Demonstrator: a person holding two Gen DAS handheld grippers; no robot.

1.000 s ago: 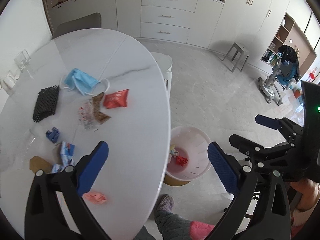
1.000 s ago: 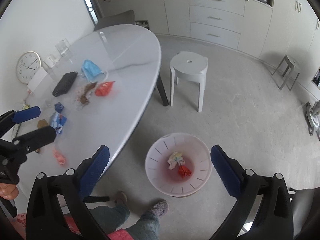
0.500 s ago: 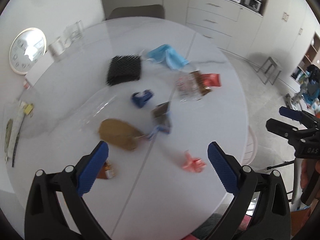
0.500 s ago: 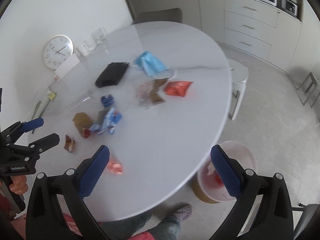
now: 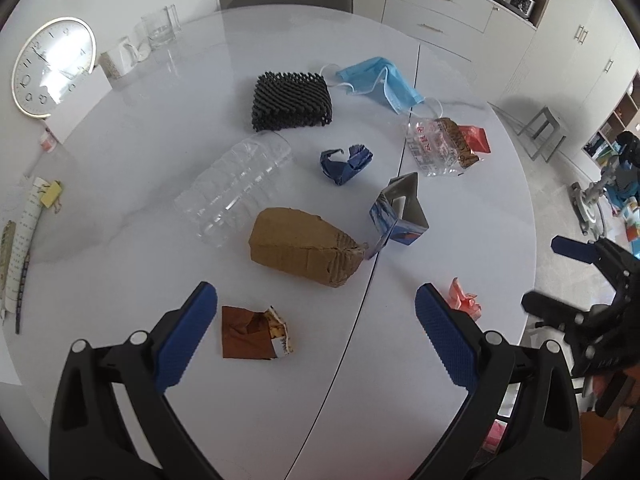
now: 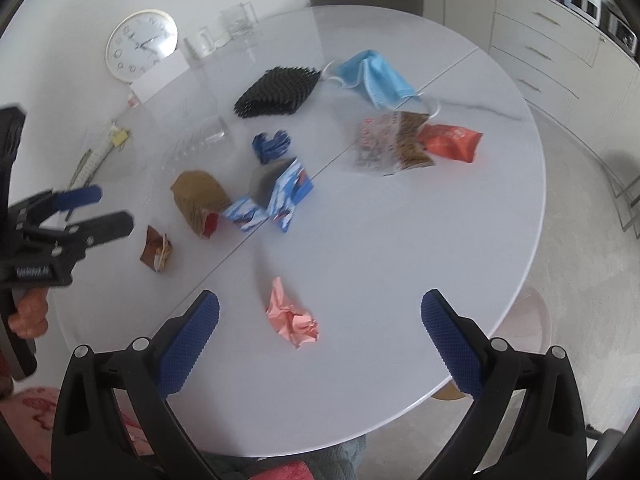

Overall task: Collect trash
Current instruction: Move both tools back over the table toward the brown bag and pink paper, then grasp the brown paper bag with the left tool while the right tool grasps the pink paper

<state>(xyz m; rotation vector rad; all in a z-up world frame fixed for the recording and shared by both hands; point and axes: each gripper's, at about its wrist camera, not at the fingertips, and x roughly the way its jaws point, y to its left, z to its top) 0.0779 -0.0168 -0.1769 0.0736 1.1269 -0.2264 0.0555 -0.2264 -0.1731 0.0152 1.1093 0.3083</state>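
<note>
Right wrist view: right gripper (image 6: 320, 322) spread wide, empty, above pink paper wad (image 6: 294, 320) at 6 o'clock on bench (image 6: 420, 248); left gripper (image 5: 316, 320) agape near brown wrapper (image 5: 254, 332); step: approach; next: descend, straddle wad, pinch.

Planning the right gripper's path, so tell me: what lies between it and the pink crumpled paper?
Nothing. In the right wrist view the right gripper is open, and only bare white table separates it from the pink crumpled paper.
</note>
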